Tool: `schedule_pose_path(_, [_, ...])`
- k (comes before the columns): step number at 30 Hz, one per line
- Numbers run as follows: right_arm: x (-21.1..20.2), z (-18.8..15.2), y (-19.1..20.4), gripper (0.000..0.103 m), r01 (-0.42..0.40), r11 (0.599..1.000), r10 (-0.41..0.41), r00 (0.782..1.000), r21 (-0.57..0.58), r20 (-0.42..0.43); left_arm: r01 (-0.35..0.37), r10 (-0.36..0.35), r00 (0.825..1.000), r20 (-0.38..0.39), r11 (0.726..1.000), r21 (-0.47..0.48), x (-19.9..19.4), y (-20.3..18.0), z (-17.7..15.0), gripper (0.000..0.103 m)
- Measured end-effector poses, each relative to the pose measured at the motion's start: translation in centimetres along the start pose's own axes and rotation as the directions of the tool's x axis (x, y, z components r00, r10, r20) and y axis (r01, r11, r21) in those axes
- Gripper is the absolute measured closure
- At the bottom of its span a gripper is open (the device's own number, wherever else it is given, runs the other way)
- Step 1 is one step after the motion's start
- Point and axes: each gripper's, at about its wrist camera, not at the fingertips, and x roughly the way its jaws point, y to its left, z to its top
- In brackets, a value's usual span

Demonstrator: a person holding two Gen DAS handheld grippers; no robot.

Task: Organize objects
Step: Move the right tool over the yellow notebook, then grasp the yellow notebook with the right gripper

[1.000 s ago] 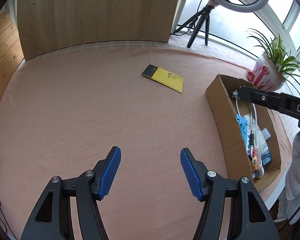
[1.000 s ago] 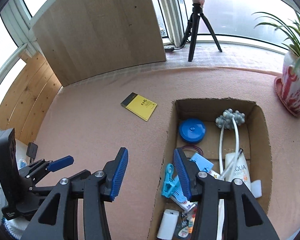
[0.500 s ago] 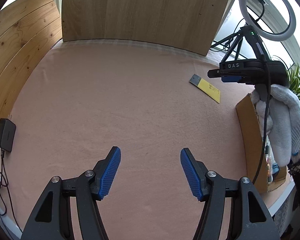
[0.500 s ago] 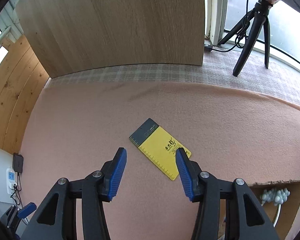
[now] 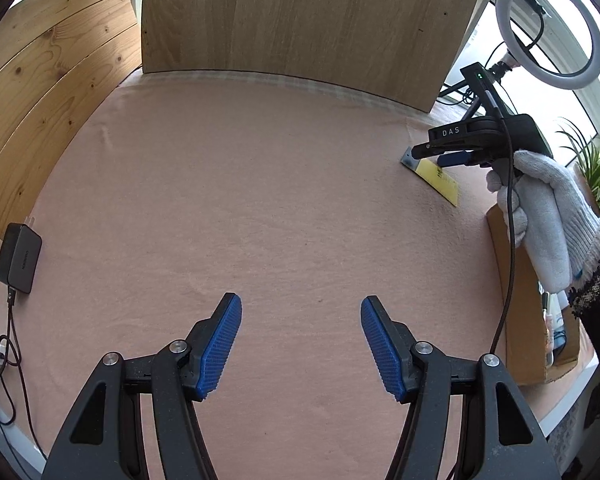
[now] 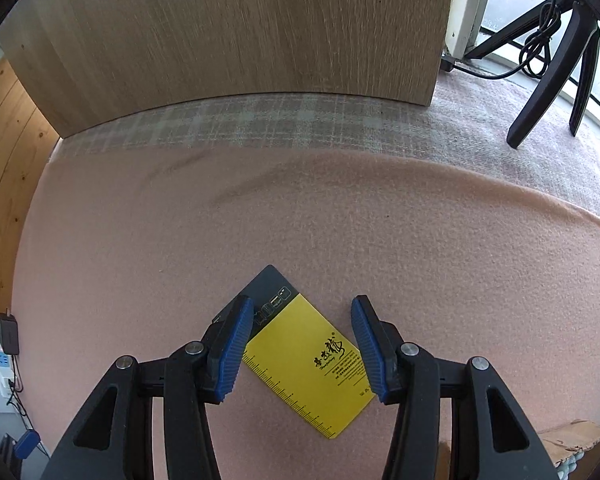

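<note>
A flat yellow card with a dark end (image 6: 300,364) lies on the pink cloth. My right gripper (image 6: 300,312) hangs low over it, open, with a blue pad on each side of the card and neither pad pressing on it. In the left wrist view the same card (image 5: 440,178) shows at the right, under the right gripper (image 5: 420,152), which a white-gloved hand (image 5: 552,208) holds. My left gripper (image 5: 301,304) stands open over bare cloth with nothing between its fingers. The cardboard box (image 5: 512,280) holding several small items sits at the right edge.
A wooden board (image 5: 300,20) stands along the back of the table. A ring light on a tripod (image 5: 548,28) and a potted plant (image 5: 596,172) are at the back right. A black charger (image 5: 18,258) lies at the left edge. A box corner (image 6: 576,440) shows near the right gripper.
The right gripper has moved from above the box over to the yellow card and come down until the card lies between its jaws. The left gripper swung leftward, then held still.
</note>
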Motion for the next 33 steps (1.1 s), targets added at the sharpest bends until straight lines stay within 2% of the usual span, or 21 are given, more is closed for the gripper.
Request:
schedule_pose_path(4, [0.0, 0.2, -0.6, 0.049, -0.046, 0.999, 0.046, 0.999, 0.027, -0.014, 0.010, -0.010, 1.000, -0.008, 1.000, 0.016, 0.2, -0.8, 0.0, 0.037])
schedule_pose_path(10, [-0.4, -0.8, -1.4, 0.049, -0.141, 0.987, 0.146, 0.988, 0.076, -0.058, 0.031, -0.030, 0.999, -0.010, 0.999, 0.023, 0.1, -1.7, 0.1, 0.037])
schedule_pose_path(12, [-0.6, -1.3, -1.5, 0.049, -0.141, 0.988, 0.145, 0.987, 0.064, -0.067, 0.036, -0.035, 0.999, -0.012, 0.999, 0.020, 0.1, -1.8, 0.1, 0.037])
schedule_pose_path(16, [-1.1, -2.7, -0.5, 0.049, -0.113, 0.994, 0.112, 0.990, -0.005, -0.085, 0.038, -0.038, 0.999, -0.015, 0.999, 0.013, 0.3, -2.0, 0.0, 0.037])
schedule_pose_path(19, [-1.2, -4.0, 1.6, 0.049, -0.032, 0.993, 0.022, 0.996, -0.117, -0.081, 0.025, -0.025, 1.000, -0.016, 0.999, 0.025, 0.5, -2.3, -0.1, 0.037])
schedule_pose_path(23, [-1.3, -5.6, 3.1, 0.049, 0.054, 0.981, -0.068, 0.995, -0.185, -0.067, 0.012, -0.011, 1.000, -0.019, 0.999, 0.041, 0.7, -2.8, -0.3, 0.037])
schedule_pose_path(25, [-1.4, -6.2, 3.5, 0.049, 0.079, 0.978, -0.092, 0.994, -0.192, -0.059, 0.009, -0.008, 1.000, -0.019, 0.999, 0.045, 0.8, -2.8, -0.4, 0.037])
schedule_pose_path(27, [-1.5, -6.7, 3.5, 0.054, 0.089, 0.978, -0.100, 0.994, -0.187, -0.049, 0.004, -0.003, 1.000, -0.017, 0.999, 0.051, 0.7, -3.0, -0.5, 0.037])
schedule_pose_path(33, [-2.2, -8.5, 3.4, 0.056, 0.071, 0.989, -0.077, 0.996, -0.130, -0.040, -0.004, 0.005, 1.000, -0.014, 0.998, 0.069, 0.9, -3.1, -0.3, 0.037])
